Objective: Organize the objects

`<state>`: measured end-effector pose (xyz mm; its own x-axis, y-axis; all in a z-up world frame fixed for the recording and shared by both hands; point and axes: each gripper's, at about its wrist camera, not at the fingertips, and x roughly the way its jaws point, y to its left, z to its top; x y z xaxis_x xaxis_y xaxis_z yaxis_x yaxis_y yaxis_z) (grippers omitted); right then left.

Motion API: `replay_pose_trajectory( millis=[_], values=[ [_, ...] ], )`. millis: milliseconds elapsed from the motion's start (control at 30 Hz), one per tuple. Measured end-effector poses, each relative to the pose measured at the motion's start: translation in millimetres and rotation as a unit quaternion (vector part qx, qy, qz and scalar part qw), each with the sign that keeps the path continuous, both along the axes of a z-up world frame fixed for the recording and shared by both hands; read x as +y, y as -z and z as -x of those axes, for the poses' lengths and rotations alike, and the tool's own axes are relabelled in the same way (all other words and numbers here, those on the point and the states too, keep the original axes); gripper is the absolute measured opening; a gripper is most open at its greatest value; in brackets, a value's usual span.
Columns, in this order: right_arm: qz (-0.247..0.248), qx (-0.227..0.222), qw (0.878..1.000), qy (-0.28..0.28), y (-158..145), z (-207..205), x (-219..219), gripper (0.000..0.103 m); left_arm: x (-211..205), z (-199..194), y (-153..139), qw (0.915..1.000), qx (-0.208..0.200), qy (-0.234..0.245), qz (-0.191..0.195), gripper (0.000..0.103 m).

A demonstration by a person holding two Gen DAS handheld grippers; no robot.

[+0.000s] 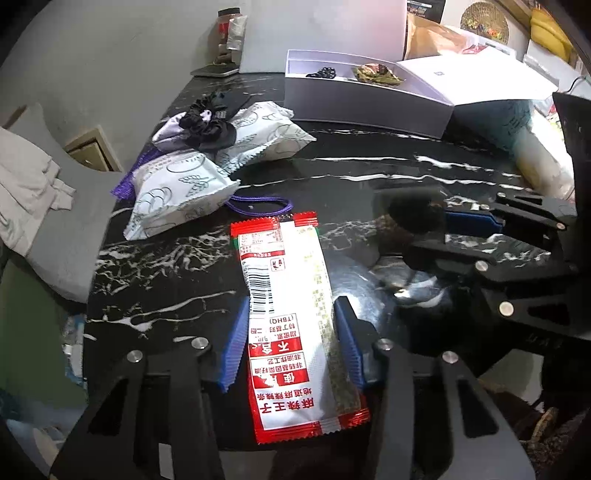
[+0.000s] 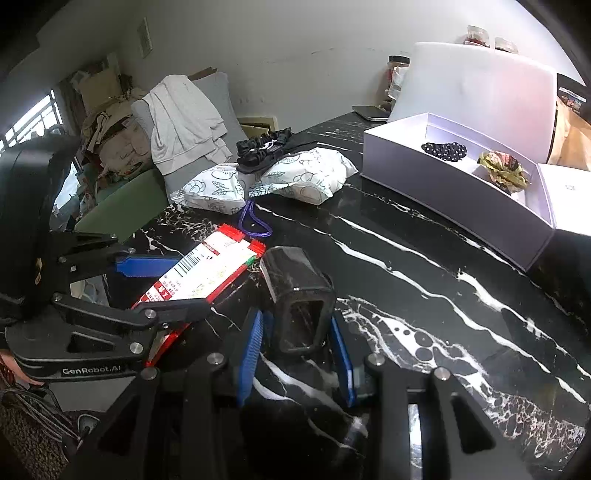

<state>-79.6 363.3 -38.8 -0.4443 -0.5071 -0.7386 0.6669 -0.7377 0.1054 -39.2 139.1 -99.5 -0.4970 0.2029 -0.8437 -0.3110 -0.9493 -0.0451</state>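
A red and white snack packet [image 1: 291, 325] lies flat on the black marble table [image 1: 369, 173]. My left gripper [image 1: 291, 347] is open with a blue finger on each side of the packet, apart from it. My right gripper [image 2: 299, 350] is shut on a small dark rounded case [image 2: 299, 302], blurred in the left wrist view [image 1: 413, 214]. The packet also shows in the right wrist view [image 2: 207, 269], under the left gripper [image 2: 173, 284]. A white open box [image 2: 454, 188] holds a black beaded item [image 2: 445, 150] and a crumpled wrapper [image 2: 504, 170].
Two white printed pouches [image 1: 177, 192] [image 1: 266, 133] lie at the back left with black scrunchies [image 1: 207, 125] on them. A purple cord [image 1: 258, 206] lies beside the packet. A white lid [image 1: 476, 81] rests on the box. A jar [image 1: 225, 29] stands at the wall.
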Motion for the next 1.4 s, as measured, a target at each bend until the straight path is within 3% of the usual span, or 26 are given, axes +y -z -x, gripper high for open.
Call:
replay_pose_trajectory(
  millis=[500, 1133, 1200, 1267, 1400],
  values=[
    [0.008, 0.013, 0.999, 0.028, -19, 1, 21, 0.035, 9, 0, -31, 0.9994, 0.015, 0.02, -0.023, 0.044],
    [0.005, 0.016, 0.999, 0.049, -2, 3, 23, 0.036, 16, 13, -10, 0.9989, -0.012, 0.032, -0.032, 0.044],
    [0.003, 0.025, 0.998, 0.055, 2, 3, 21, 0.042, 15, 15, -7, 0.9987, -0.015, 0.034, -0.035, 0.044],
    [0.009, 0.026, 0.998, 0.061, 6, 7, 18, 0.06, 15, 17, -3, 0.9985, -0.02, 0.036, -0.037, 0.044],
    [0.018, 0.01, 0.997, 0.075, 16, 20, 10, 0.061, 13, 19, -1, 0.9983, -0.018, 0.038, -0.039, 0.044]
  ],
)
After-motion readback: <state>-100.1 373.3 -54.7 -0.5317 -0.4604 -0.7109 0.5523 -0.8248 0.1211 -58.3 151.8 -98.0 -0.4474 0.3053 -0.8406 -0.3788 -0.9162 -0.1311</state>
